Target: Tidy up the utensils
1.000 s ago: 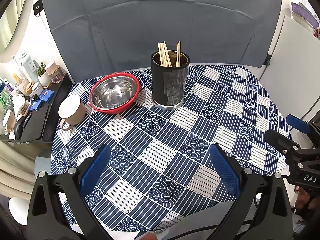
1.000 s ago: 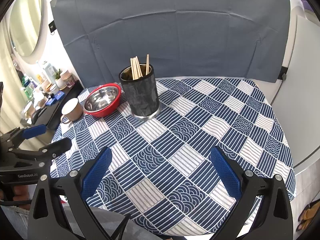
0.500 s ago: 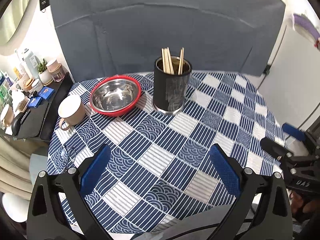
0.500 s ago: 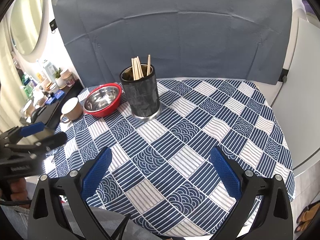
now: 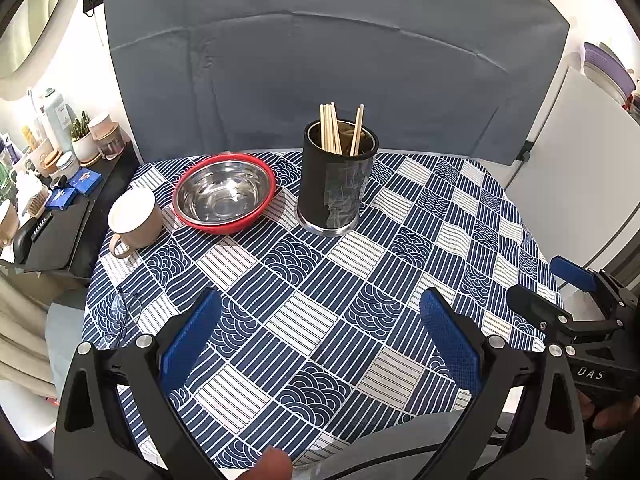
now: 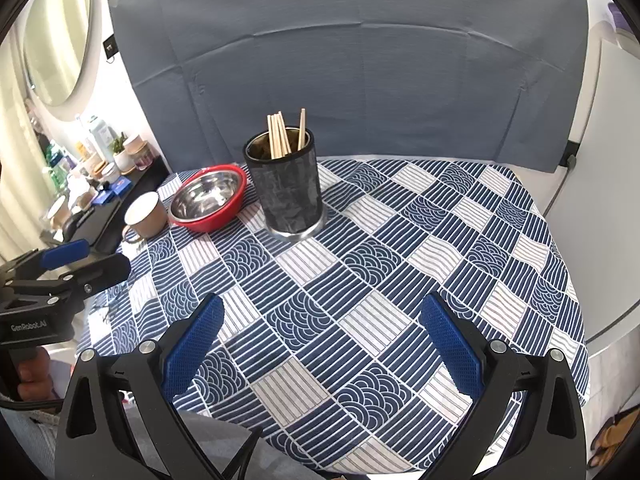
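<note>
Chopsticks (image 5: 335, 130) stand half-hidden inside holder (image 5: 335, 189); both hand-held grippers (image 5: 320, 334) (image 6: 320, 334) released.

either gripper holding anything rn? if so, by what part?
Nothing held. Left gripper and right gripper are both open over the tablecloth, nothing between the fingers. Chopsticks stand in the black holder.

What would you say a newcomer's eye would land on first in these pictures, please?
Probably the black utensil holder, upright toward the far side of the blue patterned tablecloth with wooden chopsticks sticking out of it. Just to its left sit a steel bowl with a red rim and a beige mug. Both tools, left and right, hang open and empty over the near edge.
</note>
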The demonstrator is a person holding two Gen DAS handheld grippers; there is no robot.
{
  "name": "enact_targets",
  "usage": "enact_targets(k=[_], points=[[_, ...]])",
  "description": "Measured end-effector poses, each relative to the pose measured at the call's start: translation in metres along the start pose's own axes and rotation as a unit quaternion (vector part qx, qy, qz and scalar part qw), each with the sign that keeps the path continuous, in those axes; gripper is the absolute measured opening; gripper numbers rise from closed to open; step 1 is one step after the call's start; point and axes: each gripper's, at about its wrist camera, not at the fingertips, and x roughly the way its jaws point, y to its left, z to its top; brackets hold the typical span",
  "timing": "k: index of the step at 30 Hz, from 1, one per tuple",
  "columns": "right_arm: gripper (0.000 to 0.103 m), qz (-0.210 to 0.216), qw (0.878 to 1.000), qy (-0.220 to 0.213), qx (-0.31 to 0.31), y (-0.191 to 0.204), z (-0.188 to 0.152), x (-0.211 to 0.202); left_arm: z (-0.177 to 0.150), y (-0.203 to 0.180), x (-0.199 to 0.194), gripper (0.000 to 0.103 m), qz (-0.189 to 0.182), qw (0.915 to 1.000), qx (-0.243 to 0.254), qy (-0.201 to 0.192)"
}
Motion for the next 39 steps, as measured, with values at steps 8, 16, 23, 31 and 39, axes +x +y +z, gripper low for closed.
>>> enact_targets(k=[8,16,23,31,39], points=[[0.095,0.0,1.0,-0.001,0.002,0.0,0.0,0.0,-0.001,-0.004,0.0,0.097,0.001,0.9999,0.01,0.002],[0.095,0.0,1.0,-0.003,0.003,-0.001,0.0,-0.002,-0.002,-0.006,0.003,0.097,-0.006,0.9998,0.016,0.012],[0.095,0.001,1.0,-0.002,0.003,-0.001,0.0,-0.003,-0.002,-0.003,-0.003,0.097,-0.014,0.9999,0.004,-0.006],[0.095,0.002,1.0,-0.002,0.002,-0.001,0.0,-0.003,-0.002,-0.004,-0.008,0.097,-0.008,0.9998,0.007,-0.018],[0.095,0.002,1.0,-0.002,0.003,-0.001,0.0,-0.003,-0.001,-0.003,-0.006,0.097,-0.008,0.9999,0.003,-0.012]])
